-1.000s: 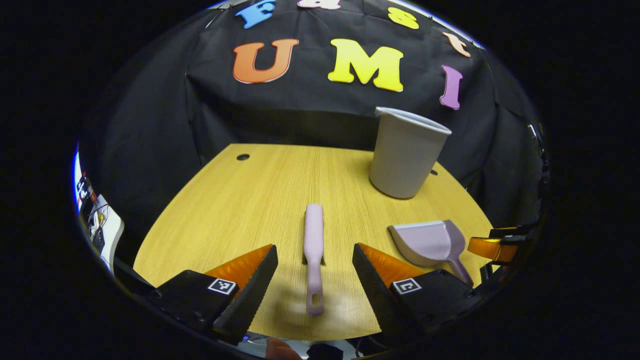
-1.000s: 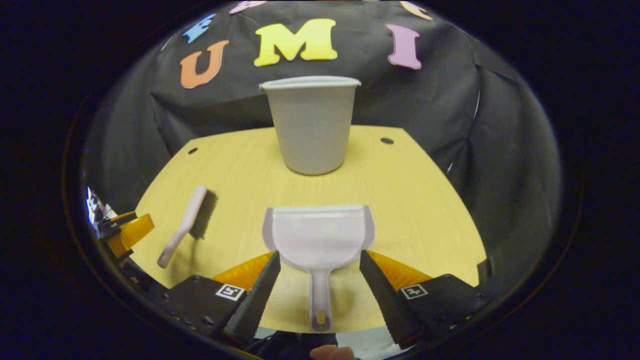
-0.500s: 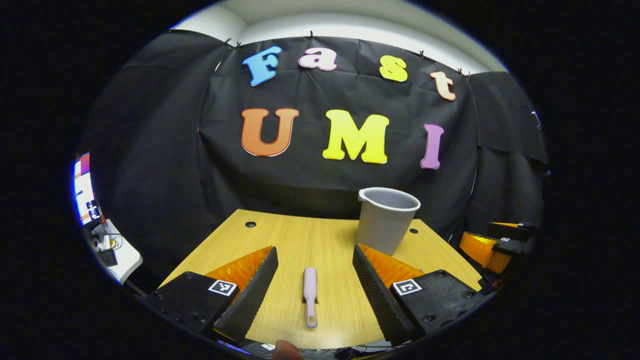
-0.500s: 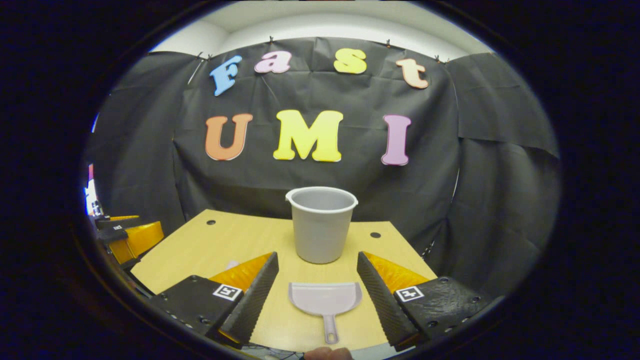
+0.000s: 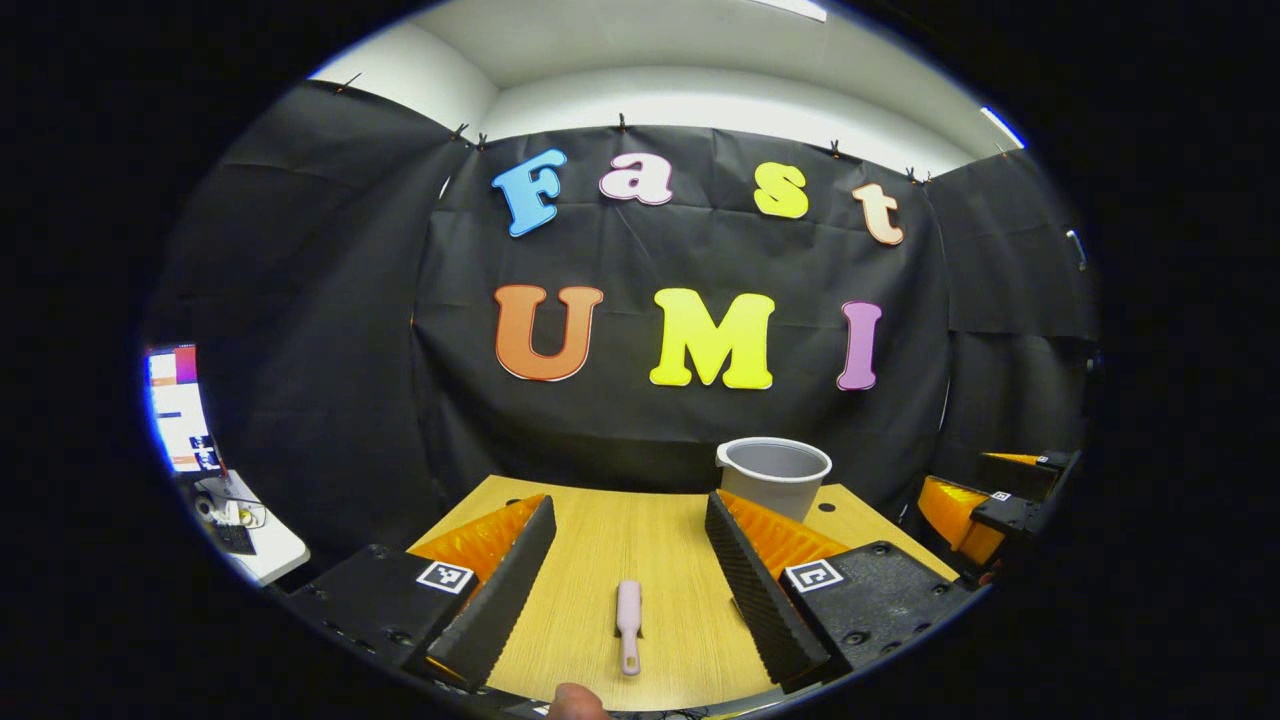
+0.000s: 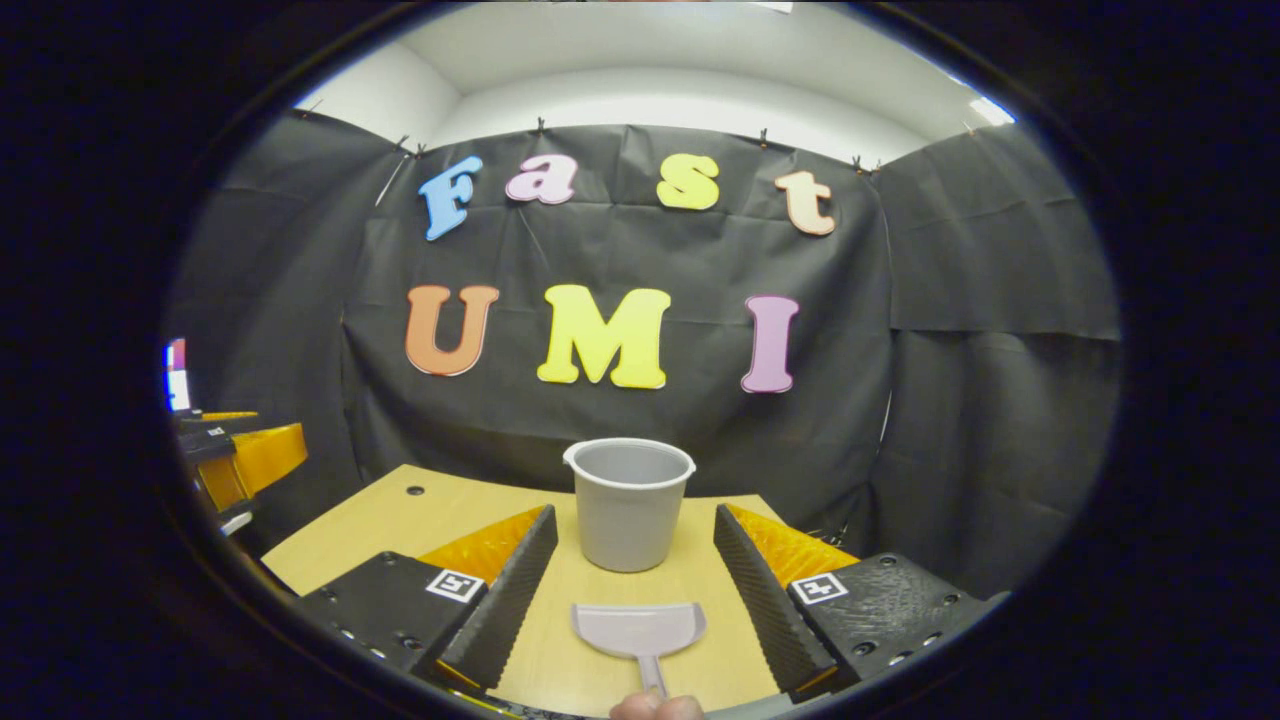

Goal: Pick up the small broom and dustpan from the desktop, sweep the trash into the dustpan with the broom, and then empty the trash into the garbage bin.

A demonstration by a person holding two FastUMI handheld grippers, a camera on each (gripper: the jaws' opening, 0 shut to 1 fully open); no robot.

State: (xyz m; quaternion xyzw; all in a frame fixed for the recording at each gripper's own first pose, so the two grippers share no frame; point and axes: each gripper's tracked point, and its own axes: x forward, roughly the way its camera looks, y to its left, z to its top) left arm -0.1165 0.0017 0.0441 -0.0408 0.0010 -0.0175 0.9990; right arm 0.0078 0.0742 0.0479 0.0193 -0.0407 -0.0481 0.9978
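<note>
Small pale pink plastic broom (image 5: 628, 637) lying flat on the yellow wooden desktop (image 5: 650, 540), below and between the left gripper's (image 5: 630, 515) spread fingers, pale pink plastic dustpan (image 6: 639, 632) likewise beneath the right gripper (image 6: 635, 525), fingers wide apart and empty, grey plastic garbage bin (image 6: 628, 505) upright just beyond it

A: What colour is the broom (image 5: 628, 635)?
B: Pale pink. The dustpan (image 6: 639, 629) is a similar pale pink, leaning lilac.
A: And the garbage bin (image 6: 629, 505)?
B: Plain light grey, no pattern.
A: The table (image 5: 660, 540)?
B: Yellow wood, with fine straight grain lines and small dark round holes near the back edge.
A: Anything patterned?
B: 2 small black-and-white square markers sit on each gripper's black body.
</note>
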